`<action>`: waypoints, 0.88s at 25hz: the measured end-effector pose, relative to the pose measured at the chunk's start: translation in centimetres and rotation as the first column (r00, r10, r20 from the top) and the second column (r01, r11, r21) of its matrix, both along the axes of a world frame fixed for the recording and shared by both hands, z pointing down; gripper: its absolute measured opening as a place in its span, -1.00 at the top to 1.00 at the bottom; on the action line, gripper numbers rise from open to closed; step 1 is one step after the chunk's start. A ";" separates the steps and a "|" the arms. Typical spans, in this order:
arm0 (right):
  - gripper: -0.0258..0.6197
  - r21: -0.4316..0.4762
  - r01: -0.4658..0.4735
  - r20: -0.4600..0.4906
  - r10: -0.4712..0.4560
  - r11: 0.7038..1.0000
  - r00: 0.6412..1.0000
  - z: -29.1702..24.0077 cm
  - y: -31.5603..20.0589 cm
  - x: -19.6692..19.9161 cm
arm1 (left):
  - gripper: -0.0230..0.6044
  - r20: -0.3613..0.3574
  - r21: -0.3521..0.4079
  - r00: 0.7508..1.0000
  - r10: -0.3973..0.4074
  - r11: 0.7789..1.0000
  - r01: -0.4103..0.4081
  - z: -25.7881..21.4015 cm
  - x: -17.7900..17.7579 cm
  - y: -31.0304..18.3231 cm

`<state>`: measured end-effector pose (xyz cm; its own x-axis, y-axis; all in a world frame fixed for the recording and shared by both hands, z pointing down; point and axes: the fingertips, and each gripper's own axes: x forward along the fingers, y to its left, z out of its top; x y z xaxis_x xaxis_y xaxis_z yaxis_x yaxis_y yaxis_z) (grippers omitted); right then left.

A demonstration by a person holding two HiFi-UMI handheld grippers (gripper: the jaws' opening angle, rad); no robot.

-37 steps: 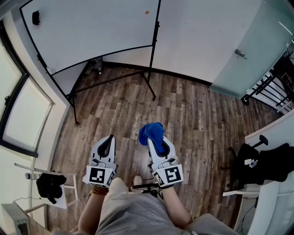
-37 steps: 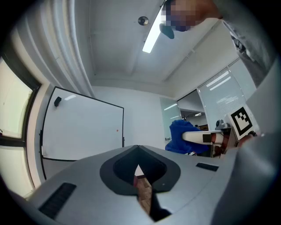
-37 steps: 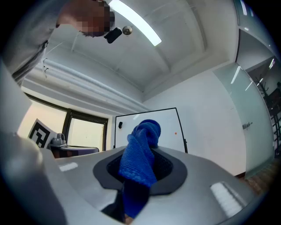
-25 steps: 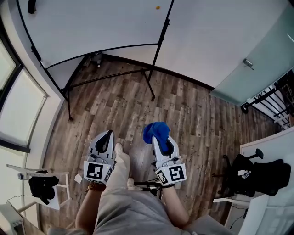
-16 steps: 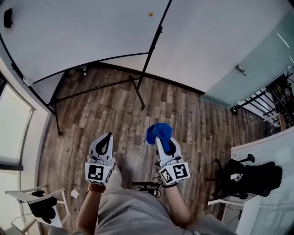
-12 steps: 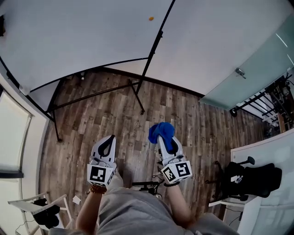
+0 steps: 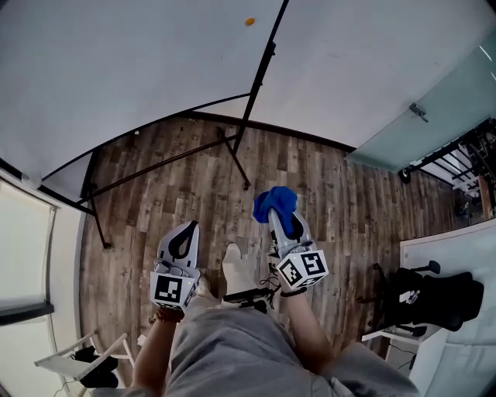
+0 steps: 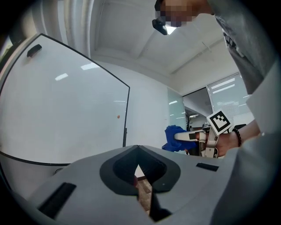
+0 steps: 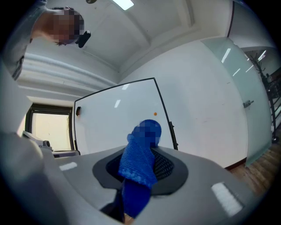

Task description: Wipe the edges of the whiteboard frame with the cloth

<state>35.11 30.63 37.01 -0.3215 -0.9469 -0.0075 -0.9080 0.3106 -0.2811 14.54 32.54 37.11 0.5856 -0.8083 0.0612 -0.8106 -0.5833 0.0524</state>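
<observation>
Clamping one blue cloth (image 9: pixel 138 169), the right gripper (image 7: pixel 284 223) has its jaws pressed tight on the fabric, which bunches out past the tips. The left gripper (image 8: pixel 139 163), the second of the two, carries nothing, and its jaws meet at the tips. Both hang side by side above the wooden floor (image 7: pixel 170 186), just ahead of the person's legs (image 7: pixel 225 349). Beyond them stands one whiteboard (image 7: pixel 116 70) on a black stand, with one orange dot (image 7: pixel 249 22) near its black frame edge (image 7: pixel 266 56). The cloth is well apart from that frame. One black chair (image 7: pixel 434 291) sits at the right.
</observation>
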 end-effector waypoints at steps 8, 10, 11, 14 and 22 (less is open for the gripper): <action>0.54 -0.044 0.052 0.109 -0.047 0.998 0.993 3.0 -12.9 5.9 | 0.91 0.063 -0.050 0.997 -0.049 0.997 0.052 1.2 5.6 -9.5; 0.54 -0.057 0.074 0.144 -0.065 0.996 0.987 3.3 -16.2 7.9 | 0.91 0.085 -0.064 0.995 -0.051 0.996 0.056 0.8 7.8 -11.7; 0.54 -0.063 0.088 0.158 -0.077 0.994 0.985 3.5 -17.6 8.8 | 0.91 0.096 -0.063 0.994 -0.049 0.997 0.055 0.4 8.9 -12.6; 0.54 -0.071 0.121 0.174 -0.107 0.990 0.979 4.2 -21.6 10.6 | 0.91 0.096 -0.029 0.994 -0.060 0.998 0.063 -0.4 11.2 -15.2; 0.54 -0.127 0.171 0.255 -0.134 0.977 0.958 8.3 -30.1 10.9 | 0.91 0.076 -0.107 0.990 -0.117 0.986 0.125 2.2 10.3 -23.2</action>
